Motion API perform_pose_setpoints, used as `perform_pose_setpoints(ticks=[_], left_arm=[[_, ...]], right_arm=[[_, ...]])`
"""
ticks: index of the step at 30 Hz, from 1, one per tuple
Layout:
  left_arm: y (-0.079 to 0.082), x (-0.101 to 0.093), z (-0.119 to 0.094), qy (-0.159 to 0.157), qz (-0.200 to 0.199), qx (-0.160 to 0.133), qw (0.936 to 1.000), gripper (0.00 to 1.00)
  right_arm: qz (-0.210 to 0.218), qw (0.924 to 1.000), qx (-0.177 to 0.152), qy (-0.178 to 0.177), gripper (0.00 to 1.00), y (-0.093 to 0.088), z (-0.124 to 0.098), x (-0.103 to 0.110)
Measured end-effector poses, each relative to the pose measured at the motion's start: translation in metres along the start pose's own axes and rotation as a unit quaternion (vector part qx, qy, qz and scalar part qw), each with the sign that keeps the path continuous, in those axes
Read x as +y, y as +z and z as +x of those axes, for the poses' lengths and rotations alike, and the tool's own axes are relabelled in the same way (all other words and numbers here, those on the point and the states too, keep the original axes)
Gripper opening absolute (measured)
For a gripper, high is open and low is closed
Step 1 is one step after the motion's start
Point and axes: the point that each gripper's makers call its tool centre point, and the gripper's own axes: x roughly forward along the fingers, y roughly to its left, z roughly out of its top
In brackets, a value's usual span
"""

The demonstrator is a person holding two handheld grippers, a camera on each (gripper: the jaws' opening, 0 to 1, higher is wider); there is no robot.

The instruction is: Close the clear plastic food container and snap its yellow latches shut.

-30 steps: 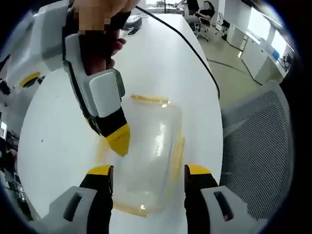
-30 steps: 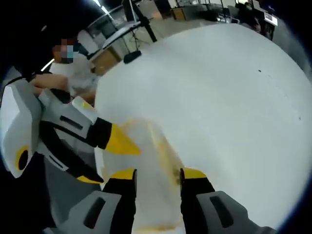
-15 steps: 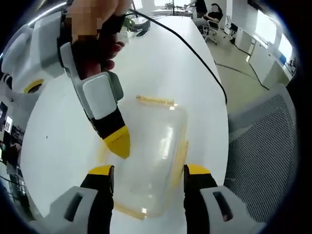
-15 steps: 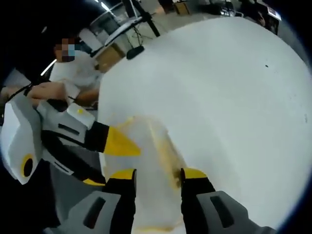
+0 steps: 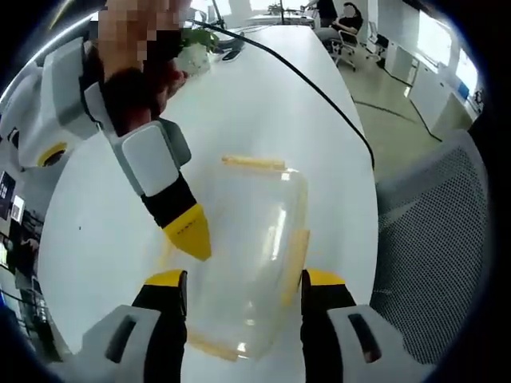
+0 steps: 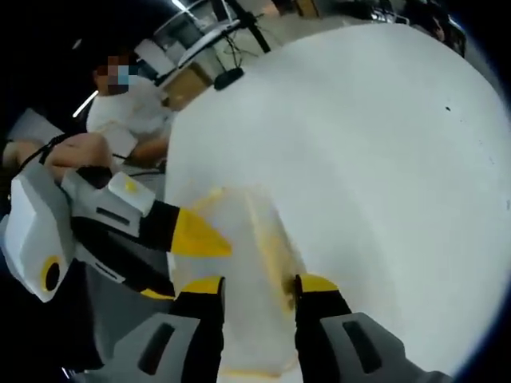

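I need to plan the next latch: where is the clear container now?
The clear container lies on the white table, between the left gripper jaws, near the edge by the mesh chair.

Bare white table [image 5: 263, 104] beyond container [image 5: 247, 247], black cable [image 5: 319, 88] crossing it, mesh chair [image 5: 431, 239] crowding table edge.

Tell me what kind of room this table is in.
Probably an open office or lab: a long white table, a grey mesh office chair beside it, and a person seated at a far desk.
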Motion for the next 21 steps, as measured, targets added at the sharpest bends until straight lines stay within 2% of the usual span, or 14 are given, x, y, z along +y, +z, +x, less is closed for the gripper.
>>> perform_pose_setpoints(ticks=[11, 12, 13, 14, 15, 16, 17, 18, 21], left_arm=[[-0.0001, 0.0001, 0.0012, 0.005, 0.002, 0.01, 0.9999, 0.56], [-0.0002, 0.0, 0.0011, 0.005, 0.002, 0.011, 0.9999, 0.56], [-0.0012, -0.0004, 0.0016, 0.005, 0.019, 0.015, 0.9997, 0.56], [-0.0009, -0.0033, 0.0021, 0.011, 0.008, 0.012, 0.9998, 0.56], [-0.0015, -0.0046, 0.002, 0.014, 0.01, 0.013, 0.9998, 0.56], [-0.0017, -0.0048, 0.0023, 0.016, 0.011, 0.013, 0.9997, 0.55], [-0.005, 0.0017, 0.0025, 0.033, 0.029, 0.023, 0.9988, 0.55], [-0.0043, -0.0008, 0.0044, 0.029, 0.015, 0.021, 0.9992, 0.55], [-0.0037, -0.0018, 0.0052, 0.03, 0.019, 0.017, 0.9992, 0.55]], right_arm=[[0.009, 0.9999, -0.002, 0.008, 0.32, -0.0007, 0.0, 0.0], [0.019, 0.9997, -0.002, 0.012, 0.31, -0.0017, 0.0005, 0.0006], [0.058, 0.9982, 0.005, -0.01, 0.3, -0.0099, -0.0005, -0.0019], [0.034, 0.9993, -0.003, 0.013, 0.3, -0.0082, 0.0017, 0.0032], [0.029, 0.9995, -0.003, 0.016, 0.3, -0.0064, 0.0009, 0.0015], [0.035, 0.9993, -0.002, 0.015, 0.3, -0.0043, 0.0006, 0.0003], [0.039, 0.9991, -0.002, 0.014, 0.3, -0.0028, 0.001, -0.0017], [0.036, 0.9992, 0.0, 0.014, 0.3, -0.0022, 0.0011, -0.0019], [0.03, 0.9995, -0.003, 0.012, 0.3, -0.0009, 0.0015, -0.0008]])
